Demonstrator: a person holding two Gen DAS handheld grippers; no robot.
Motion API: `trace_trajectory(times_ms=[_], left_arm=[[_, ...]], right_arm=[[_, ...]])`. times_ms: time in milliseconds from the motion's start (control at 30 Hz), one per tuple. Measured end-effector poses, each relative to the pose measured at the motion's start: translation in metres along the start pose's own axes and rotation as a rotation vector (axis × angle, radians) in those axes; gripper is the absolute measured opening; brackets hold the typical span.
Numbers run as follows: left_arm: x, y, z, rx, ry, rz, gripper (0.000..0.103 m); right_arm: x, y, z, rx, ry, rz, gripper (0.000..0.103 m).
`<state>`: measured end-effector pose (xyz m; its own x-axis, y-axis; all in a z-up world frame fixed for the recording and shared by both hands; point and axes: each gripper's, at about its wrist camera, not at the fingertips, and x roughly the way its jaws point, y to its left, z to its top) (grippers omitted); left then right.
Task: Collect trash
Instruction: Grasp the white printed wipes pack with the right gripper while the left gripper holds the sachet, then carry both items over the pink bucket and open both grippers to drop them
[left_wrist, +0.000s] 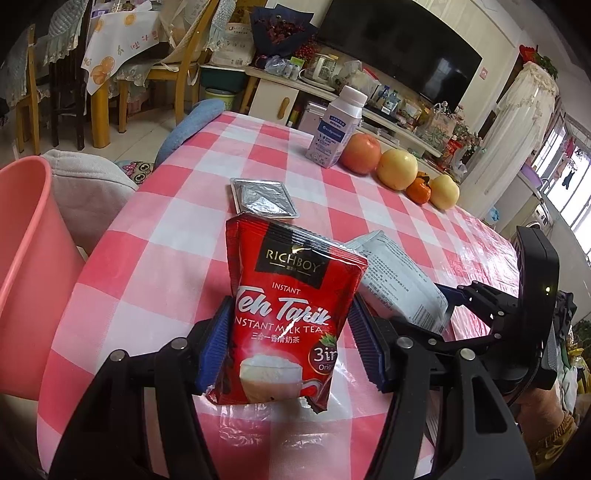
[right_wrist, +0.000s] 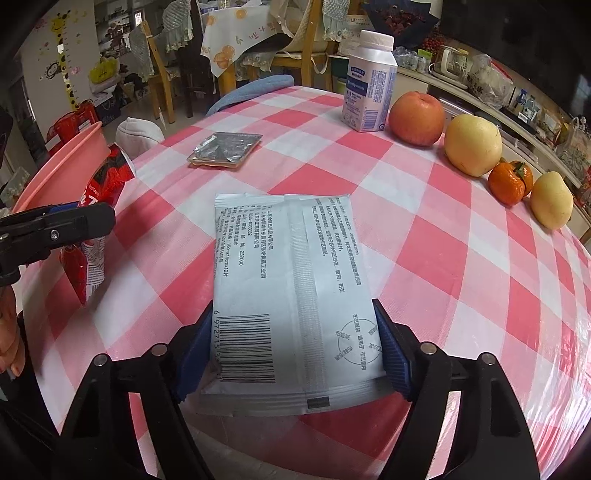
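Note:
My left gripper (left_wrist: 290, 345) is shut on a red milk tea sachet (left_wrist: 291, 314) and holds it upright just above the checked tablecloth (left_wrist: 166, 229). The sachet also shows in the right wrist view (right_wrist: 98, 221), at the left beside a pink bin (right_wrist: 62, 162). My right gripper (right_wrist: 293, 350) is shut on a flat pale grey printed packet (right_wrist: 291, 291), barcode side up; it shows in the left wrist view (left_wrist: 399, 280) behind the sachet. A silver foil wrapper (left_wrist: 264, 197) lies flat further back on the table; it also shows in the right wrist view (right_wrist: 225, 149).
A white drink bottle (right_wrist: 371, 83), a red apple (right_wrist: 417, 118), a yellow pear (right_wrist: 472, 144), a tangerine (right_wrist: 509, 182) and a small pear (right_wrist: 552, 205) stand in a row along the far right. The pink bin (left_wrist: 26, 240) stands left of the table. Chairs and cabinets lie beyond.

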<state>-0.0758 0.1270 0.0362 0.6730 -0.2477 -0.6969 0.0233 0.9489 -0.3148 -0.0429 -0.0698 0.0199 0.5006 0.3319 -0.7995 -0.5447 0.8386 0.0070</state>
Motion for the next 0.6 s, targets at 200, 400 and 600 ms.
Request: trace_trajectory(times_ms=[200,400,600], left_arm=[[-0.006,0.001,0.000,-0.009,-0.016,-0.005,0.063],[-0.017,0.003,0.002,-0.020,-0.042,-0.007,0.063],[-0.036,0.002,0.007,-0.011,-0.089,-0.013,0.063]], right_arm=[[-0.011,0.009,0.001,-0.009,-0.045,-0.021,0.077],[-0.029,0.013,0.006,0.019,-0.097,-0.032,0.077],[-0.052,0.023,0.014,0.055,-0.166,-0.008,0.077]])
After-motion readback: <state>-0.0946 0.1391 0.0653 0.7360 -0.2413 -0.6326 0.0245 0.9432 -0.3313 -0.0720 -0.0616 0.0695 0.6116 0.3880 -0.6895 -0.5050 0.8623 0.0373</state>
